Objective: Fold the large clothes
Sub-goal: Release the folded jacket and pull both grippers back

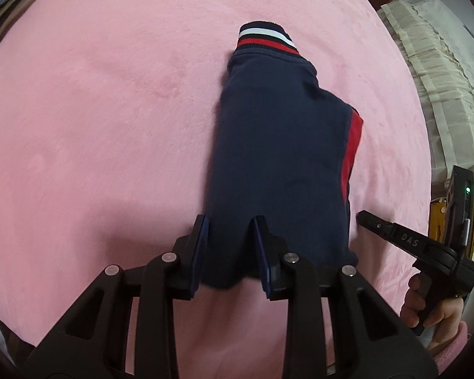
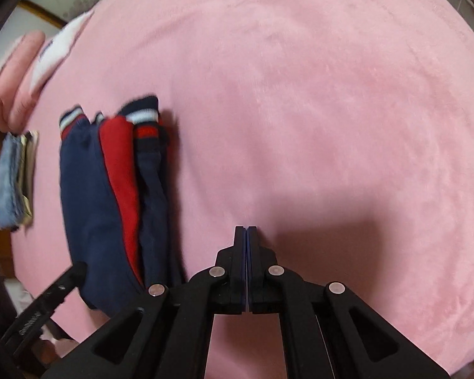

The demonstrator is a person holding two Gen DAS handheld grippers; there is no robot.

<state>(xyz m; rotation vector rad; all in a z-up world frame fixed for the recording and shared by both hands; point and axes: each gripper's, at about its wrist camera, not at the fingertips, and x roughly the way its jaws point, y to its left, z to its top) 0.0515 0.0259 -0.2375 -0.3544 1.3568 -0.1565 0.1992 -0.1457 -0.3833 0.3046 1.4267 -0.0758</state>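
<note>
A folded navy garment [image 1: 278,158] with a red panel and a red, white and navy striped cuff lies lengthwise on the pink blanket [image 1: 94,126]. My left gripper [image 1: 230,221] is shut on its near end, the navy cloth bunched between the two pads. My right gripper [image 1: 361,216] hovers just right of the garment's near corner, held by a hand [image 1: 436,309]. In the right wrist view the right gripper [image 2: 246,229] is shut on nothing, over bare blanket. There the garment [image 2: 94,189] lies to its left, and one left finger [image 2: 75,271] reaches its near end.
A stack of folded clothes [image 1: 12,0] sits at the blanket's far left edge, also seen as the stack [image 2: 14,183]. White lacy bedding [image 1: 442,79] lies beyond the right edge. A pink sleeve [image 2: 15,72] shows at the upper left. The pink blanket [image 2: 331,110] stretches wide.
</note>
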